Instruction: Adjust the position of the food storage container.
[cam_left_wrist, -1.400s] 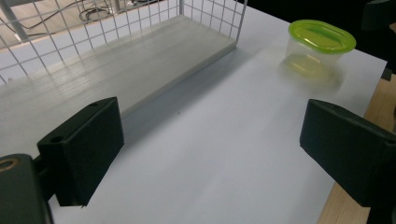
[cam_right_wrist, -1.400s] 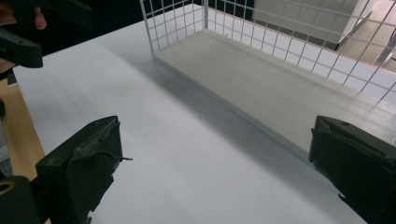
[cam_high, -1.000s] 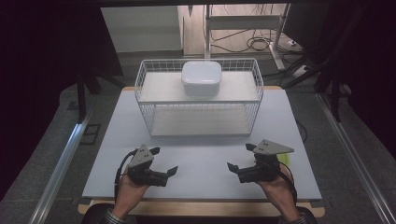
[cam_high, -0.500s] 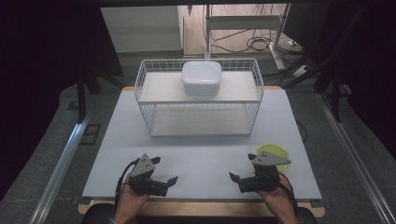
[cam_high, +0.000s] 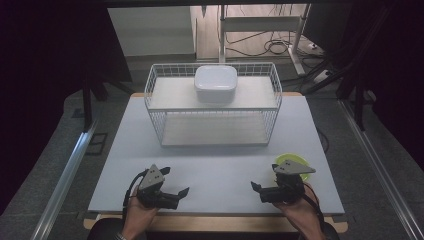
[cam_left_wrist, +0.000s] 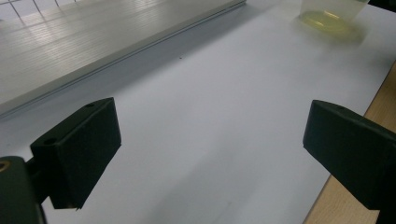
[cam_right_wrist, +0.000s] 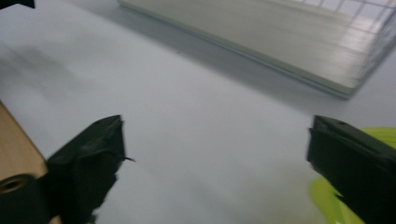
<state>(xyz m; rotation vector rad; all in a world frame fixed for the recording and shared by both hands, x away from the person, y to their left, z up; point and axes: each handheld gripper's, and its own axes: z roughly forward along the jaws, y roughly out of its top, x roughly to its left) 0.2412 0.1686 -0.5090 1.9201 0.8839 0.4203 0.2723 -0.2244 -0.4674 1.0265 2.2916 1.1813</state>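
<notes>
High view sits above my side, facing forward and down over the whole table (cam_high: 220, 165). My gripper views sit low and close; both catch the wire basket (cam_high: 212, 107) base.

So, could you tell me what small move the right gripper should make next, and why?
Probably swing the right gripper toward the yellow-green bowl just beyond it. Its jaws have just been closing slightly but are open with nothing between them, and they point across the white table toward the left gripper rather than at the bowl.
</notes>
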